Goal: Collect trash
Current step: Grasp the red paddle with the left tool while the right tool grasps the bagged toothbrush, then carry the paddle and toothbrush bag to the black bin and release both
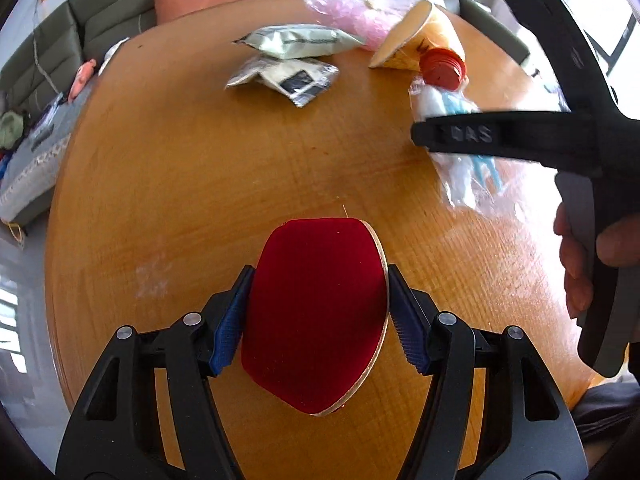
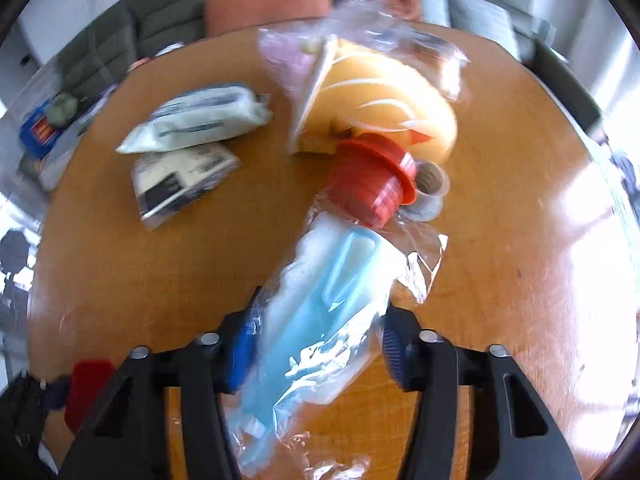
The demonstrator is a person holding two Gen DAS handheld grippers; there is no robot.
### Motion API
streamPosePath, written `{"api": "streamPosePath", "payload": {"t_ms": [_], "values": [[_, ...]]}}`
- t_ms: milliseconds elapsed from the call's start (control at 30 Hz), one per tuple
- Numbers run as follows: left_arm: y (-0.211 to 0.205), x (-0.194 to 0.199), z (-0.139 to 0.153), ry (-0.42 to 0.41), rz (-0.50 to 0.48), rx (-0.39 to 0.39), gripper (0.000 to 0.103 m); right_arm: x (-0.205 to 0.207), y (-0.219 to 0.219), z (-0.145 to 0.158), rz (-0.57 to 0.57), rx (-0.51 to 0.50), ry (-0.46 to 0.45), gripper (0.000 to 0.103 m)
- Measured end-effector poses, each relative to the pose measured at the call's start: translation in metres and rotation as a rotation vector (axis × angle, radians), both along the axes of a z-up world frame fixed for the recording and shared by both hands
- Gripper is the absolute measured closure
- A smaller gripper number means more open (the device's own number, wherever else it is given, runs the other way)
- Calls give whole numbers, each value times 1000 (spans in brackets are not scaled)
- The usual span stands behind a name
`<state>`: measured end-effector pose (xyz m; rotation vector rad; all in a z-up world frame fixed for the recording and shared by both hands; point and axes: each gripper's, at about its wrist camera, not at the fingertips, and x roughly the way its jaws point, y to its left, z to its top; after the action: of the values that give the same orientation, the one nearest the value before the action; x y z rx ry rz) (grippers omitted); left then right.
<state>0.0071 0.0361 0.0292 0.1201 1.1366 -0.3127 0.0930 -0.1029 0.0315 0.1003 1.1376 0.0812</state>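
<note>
In the left wrist view, the left gripper point(image 1: 318, 318) is clamped on a flat red felt-covered oval pad with a pale wooden edge point(image 1: 316, 316), its blue fingertips point(image 1: 230, 332) pressing both long sides. The pad's long axis runs straight forward from the tool, above the round orange wooden table point(image 1: 200, 184). Ahead and to the right, the right gripper point(image 1: 452, 136) reaches across a clear plastic bag holding pale blue and white items point(image 1: 464, 172).

In the right wrist view, that bag point(image 2: 320, 312) lies between the right gripper's point(image 2: 316, 344) jaws, long axis slanting forward and rightward toward a ribbed red plastic cap point(image 2: 372, 180) and a crumpled orange paper bag point(image 2: 384, 108). The pads sit at the bag's sides, but blur keeps me from telling whether they grip it. The film looks thin, crinkly and slippery. Two pale sealed packets point(image 2: 192, 116) lie farther left; I judge the right hand nearer all remaining trash.
</note>
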Motion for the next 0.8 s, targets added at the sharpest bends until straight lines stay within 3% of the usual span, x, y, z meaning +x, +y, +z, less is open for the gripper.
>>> {"api": "streamPosePath", "payload": {"t_ms": [167,400,800], "values": [[22,-9,8,-5,57,-36,40,-18,-1,13,27,88,0,62],[62,-17,15,-11,125,-61,40,-35,29,37,124,91,-58,61],[160,-41,18,-43,326,-77,40,-37,165,48,361,102,-67,60]]}}
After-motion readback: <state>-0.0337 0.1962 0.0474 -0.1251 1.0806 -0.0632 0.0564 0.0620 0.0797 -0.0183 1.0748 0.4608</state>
